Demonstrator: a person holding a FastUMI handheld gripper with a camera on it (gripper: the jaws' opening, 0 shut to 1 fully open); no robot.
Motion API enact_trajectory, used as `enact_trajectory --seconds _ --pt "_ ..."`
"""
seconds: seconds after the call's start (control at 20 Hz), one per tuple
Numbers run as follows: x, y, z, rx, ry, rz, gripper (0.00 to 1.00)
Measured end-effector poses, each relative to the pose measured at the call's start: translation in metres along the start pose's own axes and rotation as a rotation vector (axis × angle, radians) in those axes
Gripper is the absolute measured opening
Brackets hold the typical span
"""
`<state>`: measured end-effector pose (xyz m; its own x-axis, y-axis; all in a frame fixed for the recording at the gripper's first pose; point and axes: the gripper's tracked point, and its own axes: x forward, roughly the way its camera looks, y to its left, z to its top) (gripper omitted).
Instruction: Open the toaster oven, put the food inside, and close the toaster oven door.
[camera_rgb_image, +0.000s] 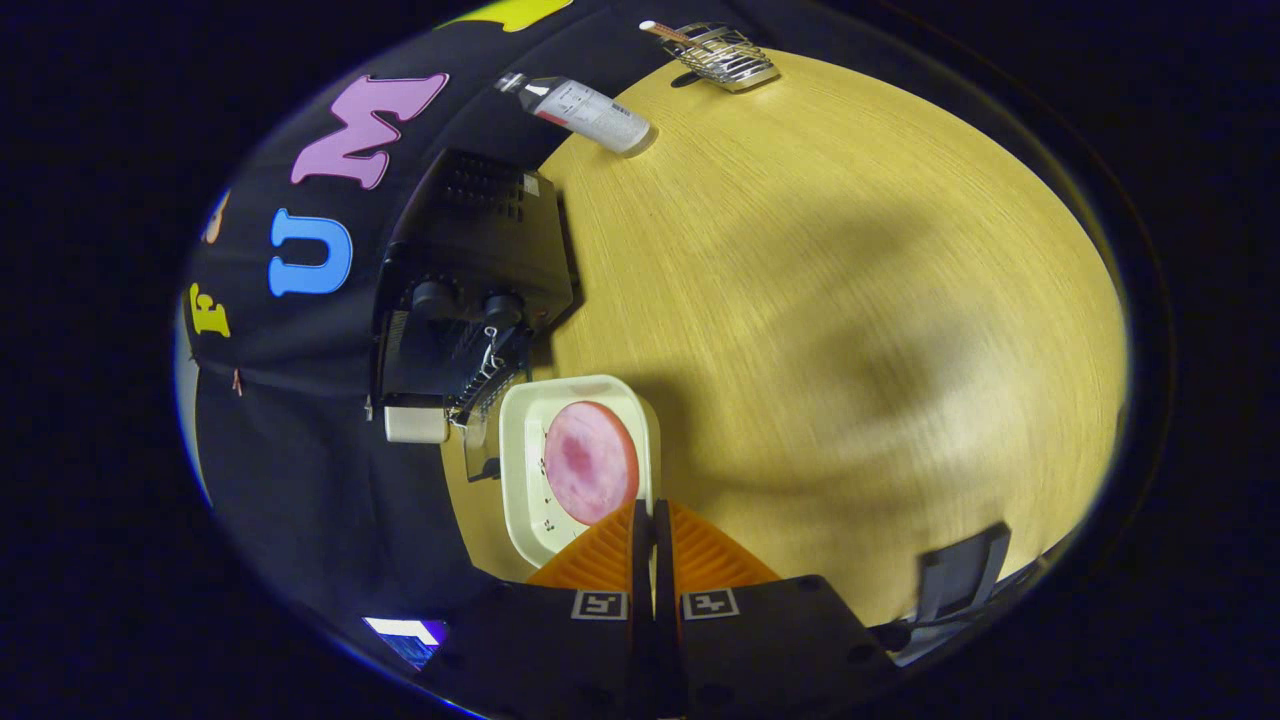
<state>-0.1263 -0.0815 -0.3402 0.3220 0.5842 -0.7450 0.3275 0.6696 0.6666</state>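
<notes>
Your gripper (645, 515) has its two fingers pressed close together with only a thin slit between them, and they appear to pinch the near rim of the cream, rounded-square plastic tray (520, 470); the contact point sits right at the fingertips, so I judge this a grip on the tray edge rather than see it plainly. On the tray, just ahead of the fingertips, lies the round pink slice of ham-like food (588, 462), flat and roughly centred.

Just beyond the tray and to its left stands the black toaster oven (480, 250) with two dark knobs. Its glass door (478, 445) seems to hang open toward you, with a pale handle (415, 424) at its lower end and a wire rack (482, 375) showing inside. The tray's far left corner is near that opening, though not yet within it.

So, by my reading, the door is opened and the food is lifted or held at the mouth; sliding it in, letting go, and closing the door remain.

Farther off on the light wooden table (850, 300) lie a clear plastic bottle (585, 108) on its side and, farthest, a metal wire rack basket (725, 55).
</notes>
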Motion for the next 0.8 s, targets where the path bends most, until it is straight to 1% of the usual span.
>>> enact_trajectory --seconds 0.2,0.35,0.6,0.8 --pt "0.008 0.039 -0.035 0.076 -0.036 0.022 0.06" --pt "0.023 0.072 -0.059 0.104 -0.064 0.034 0.06" --pt "0.047 0.120 -0.084 0.201 -0.111 0.028 0.06" --pt "0.070 0.153 -0.086 0.293 -0.185 0.024 0.06"
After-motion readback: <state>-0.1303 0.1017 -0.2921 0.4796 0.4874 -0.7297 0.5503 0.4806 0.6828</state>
